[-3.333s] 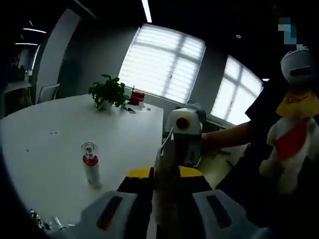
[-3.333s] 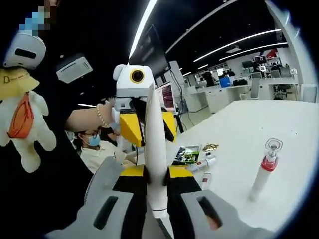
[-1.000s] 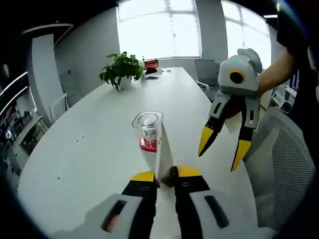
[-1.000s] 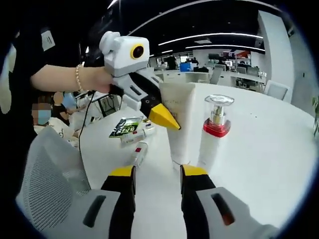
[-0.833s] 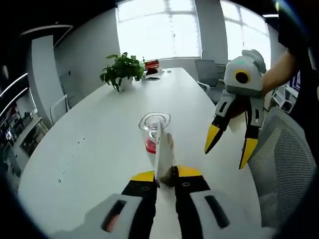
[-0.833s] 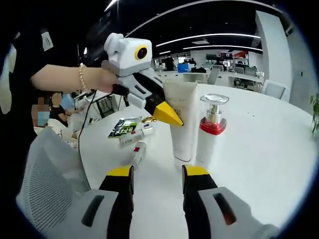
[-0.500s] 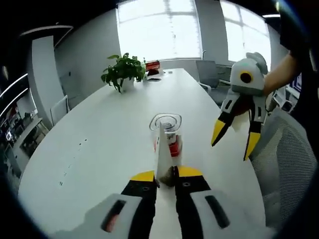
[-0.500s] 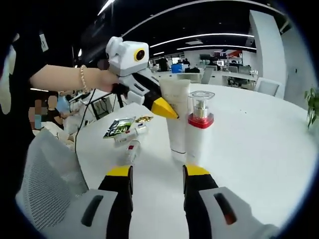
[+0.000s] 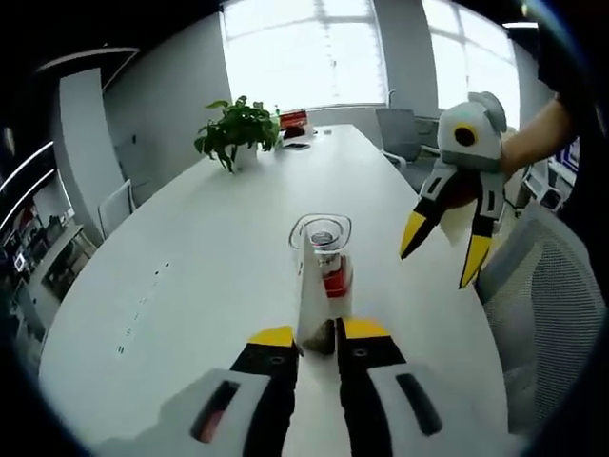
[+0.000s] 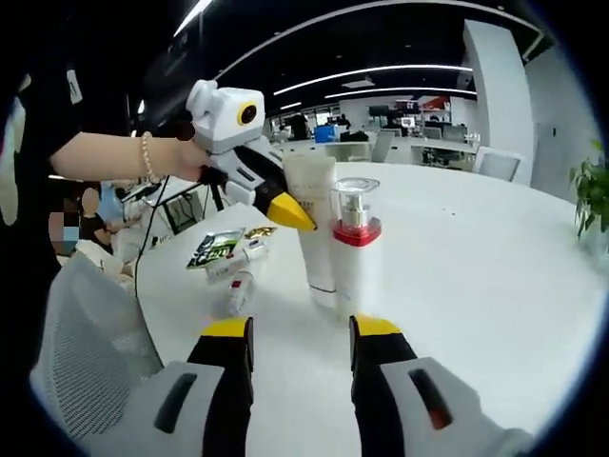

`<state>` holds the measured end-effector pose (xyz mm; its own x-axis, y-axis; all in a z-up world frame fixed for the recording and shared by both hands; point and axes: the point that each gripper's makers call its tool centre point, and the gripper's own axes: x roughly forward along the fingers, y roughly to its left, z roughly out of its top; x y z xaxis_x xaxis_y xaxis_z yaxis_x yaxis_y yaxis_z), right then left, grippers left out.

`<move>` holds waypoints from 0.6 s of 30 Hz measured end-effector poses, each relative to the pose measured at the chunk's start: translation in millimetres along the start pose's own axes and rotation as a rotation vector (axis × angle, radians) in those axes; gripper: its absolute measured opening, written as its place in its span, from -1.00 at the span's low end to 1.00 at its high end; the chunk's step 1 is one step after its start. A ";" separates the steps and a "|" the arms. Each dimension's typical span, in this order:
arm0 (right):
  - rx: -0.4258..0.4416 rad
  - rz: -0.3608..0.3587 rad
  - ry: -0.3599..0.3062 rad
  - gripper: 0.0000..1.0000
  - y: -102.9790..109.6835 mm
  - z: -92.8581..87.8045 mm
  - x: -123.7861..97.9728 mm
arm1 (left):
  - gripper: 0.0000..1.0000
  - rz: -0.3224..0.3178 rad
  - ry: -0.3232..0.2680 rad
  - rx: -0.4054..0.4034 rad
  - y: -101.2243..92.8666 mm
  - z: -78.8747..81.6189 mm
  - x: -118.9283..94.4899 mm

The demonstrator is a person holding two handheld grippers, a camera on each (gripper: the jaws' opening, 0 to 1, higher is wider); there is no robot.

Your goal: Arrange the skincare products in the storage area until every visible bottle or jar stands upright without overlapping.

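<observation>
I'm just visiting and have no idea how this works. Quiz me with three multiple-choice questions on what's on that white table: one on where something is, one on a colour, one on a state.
1. Where does the pump bottle stand?
A. right beside the white tube
B. at the far end by the plant
C. on the mesh chair

2. What colour is the band under the pump bottle's clear cap?
A. green
B. red
C. blue

3. How are the right gripper's jaws?
A. shut on the bottle
B. shut on the tube
C. open, holding nothing

Answers:
1 A: the pump bottle stands upright next to the white tube on the table.
2 B: a red ring sits below the clear cap.
3 C: the right gripper shows a wide gap between its yellow-tipped jaws, while the left gripper is closed on the tube.
</observation>
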<state>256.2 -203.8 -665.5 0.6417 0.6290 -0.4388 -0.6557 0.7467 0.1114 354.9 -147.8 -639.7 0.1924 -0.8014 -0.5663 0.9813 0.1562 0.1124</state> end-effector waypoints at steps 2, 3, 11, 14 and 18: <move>-0.003 0.000 -0.001 -0.20 0.4 1.0 0.5 | -0.60 0.007 -0.008 -0.014 0.5 1.9 -0.7; -0.004 0.000 -0.002 -0.20 1.5 1.9 1.0 | -0.57 0.010 -0.009 -0.015 0.7 2.4 -0.9; -0.010 0.008 -0.006 -0.18 6.7 5.4 1.8 | -0.29 0.025 0.020 -0.051 -1.7 -3.3 -7.0; -0.013 0.009 -0.011 -0.17 8.0 7.7 1.6 | -0.24 0.033 0.030 -0.063 -8.3 -3.4 -12.3; -0.025 0.015 -0.014 -0.12 13.8 11.2 1.0 | -0.17 0.048 0.034 -0.089 -11.4 -6.2 -19.9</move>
<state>252.2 -190.5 -654.4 0.6373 0.6432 -0.4245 -0.6747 0.7318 0.0958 339.9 -130.0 -634.9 0.2381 -0.7719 -0.5894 0.9668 0.2463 0.0680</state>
